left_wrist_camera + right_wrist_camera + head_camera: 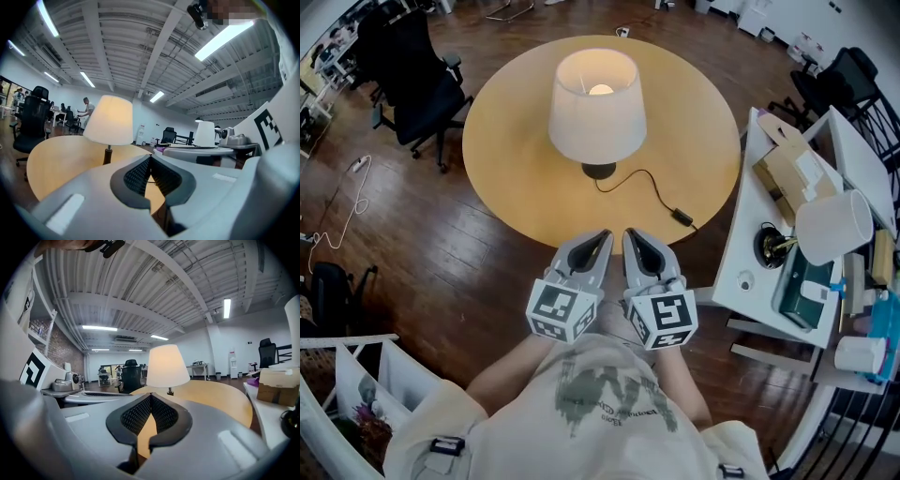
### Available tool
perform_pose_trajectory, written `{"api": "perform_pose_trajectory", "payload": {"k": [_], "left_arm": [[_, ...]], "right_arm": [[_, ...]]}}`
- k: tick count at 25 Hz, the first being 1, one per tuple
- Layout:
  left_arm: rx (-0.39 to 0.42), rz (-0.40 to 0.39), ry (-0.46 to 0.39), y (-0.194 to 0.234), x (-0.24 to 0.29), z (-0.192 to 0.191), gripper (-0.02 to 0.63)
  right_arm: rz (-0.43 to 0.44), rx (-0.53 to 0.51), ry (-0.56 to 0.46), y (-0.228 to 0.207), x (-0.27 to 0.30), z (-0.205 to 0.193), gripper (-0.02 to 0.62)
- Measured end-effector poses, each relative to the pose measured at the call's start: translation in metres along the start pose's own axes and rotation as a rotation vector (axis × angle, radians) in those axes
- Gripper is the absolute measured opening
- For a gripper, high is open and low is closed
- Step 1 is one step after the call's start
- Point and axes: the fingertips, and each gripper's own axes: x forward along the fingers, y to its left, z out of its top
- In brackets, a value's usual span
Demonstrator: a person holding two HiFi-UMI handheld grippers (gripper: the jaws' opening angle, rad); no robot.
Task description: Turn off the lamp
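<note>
A table lamp (597, 108) with a white shade is lit and stands near the middle of the round wooden table (511, 150). Its black cord runs right to an inline switch (682, 217) near the table's front right edge. My left gripper (601, 235) and right gripper (631, 234) hover side by side over the table's near edge, both shut and holding nothing. The switch lies a short way right of the right gripper. The lamp (108, 121) stands ahead of the shut left gripper (150, 158) in its view. The lamp (168, 366) also stands beyond the shut right gripper (151, 396).
A black office chair (417, 89) stands left of the table. A white side desk (741, 272) on the right carries a second white shade (832, 225) and a cardboard box (787, 173). A white rack (356, 375) is at lower left, and a cable (352, 202) lies on the floor.
</note>
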Motion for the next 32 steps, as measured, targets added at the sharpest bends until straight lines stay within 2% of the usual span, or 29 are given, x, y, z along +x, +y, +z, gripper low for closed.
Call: {"api": "perform_pose_trajectory", "payload": {"k": [15,32], "left_arm": [[-0.003,0.115,-0.042,-0.050,-0.047,-0.005,0.000],[0.010,0.110,-0.049,-0.074,-0.048,-0.006,0.000]], "right_arm": [[0.124,-0.030,-0.019,0.025,-0.065,-0.003,0.000],[0.141,-0.045,-0.027,0.022,-0.085,-0.005,0.000]]}}
